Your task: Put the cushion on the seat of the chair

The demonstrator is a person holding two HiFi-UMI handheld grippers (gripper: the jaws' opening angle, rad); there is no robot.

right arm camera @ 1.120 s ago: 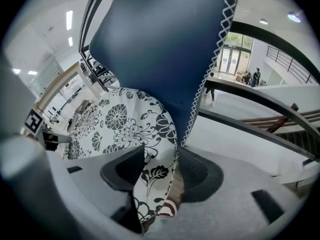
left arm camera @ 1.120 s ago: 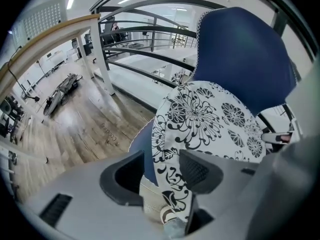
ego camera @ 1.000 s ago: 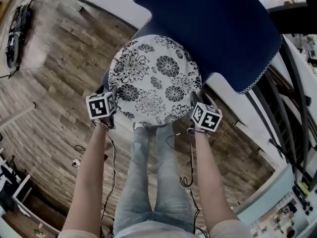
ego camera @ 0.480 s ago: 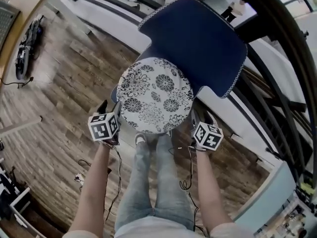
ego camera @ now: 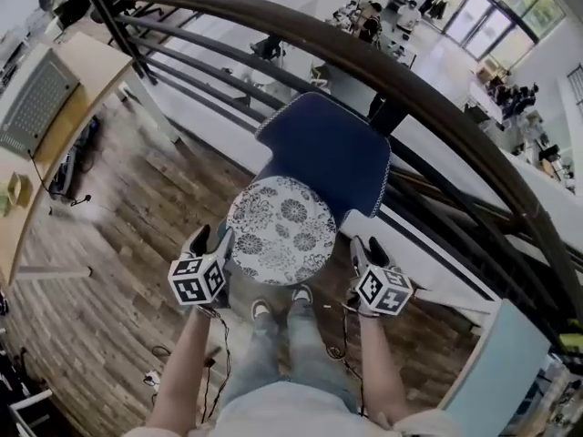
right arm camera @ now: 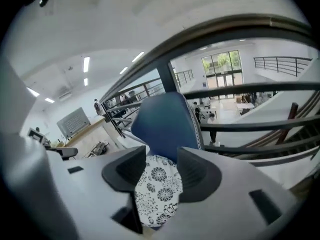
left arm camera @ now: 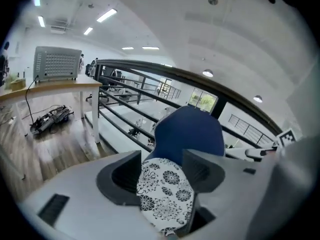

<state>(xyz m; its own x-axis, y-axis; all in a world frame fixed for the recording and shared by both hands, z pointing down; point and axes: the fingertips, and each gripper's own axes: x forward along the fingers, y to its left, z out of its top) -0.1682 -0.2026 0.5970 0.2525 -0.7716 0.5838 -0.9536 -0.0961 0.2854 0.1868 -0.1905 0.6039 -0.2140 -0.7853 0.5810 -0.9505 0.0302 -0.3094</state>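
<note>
The round white cushion (ego camera: 281, 230) with black flower print lies flat on the seat of the blue chair (ego camera: 328, 153). My left gripper (ego camera: 211, 242) hangs just off the cushion's left edge and my right gripper (ego camera: 364, 248) off its right edge, both apart from it. In the left gripper view the cushion (left arm camera: 165, 194) shows well beyond the open jaws, which have just been opening. In the right gripper view the cushion (right arm camera: 159, 186) also lies beyond the jaws; these have just been closing a little. Nothing is between either pair.
A dark curved railing (ego camera: 364, 62) runs behind the chair, with a white ledge (ego camera: 428, 253) under it. A wooden desk (ego camera: 64, 89) with a perforated grey panel (ego camera: 35, 106) stands at the left. The person's shoes (ego camera: 276, 306) stand on the wood floor below the seat.
Both grippers have lifted up from the cushion's sides and the head view has pulled back. The cushion stays on the seat.
</note>
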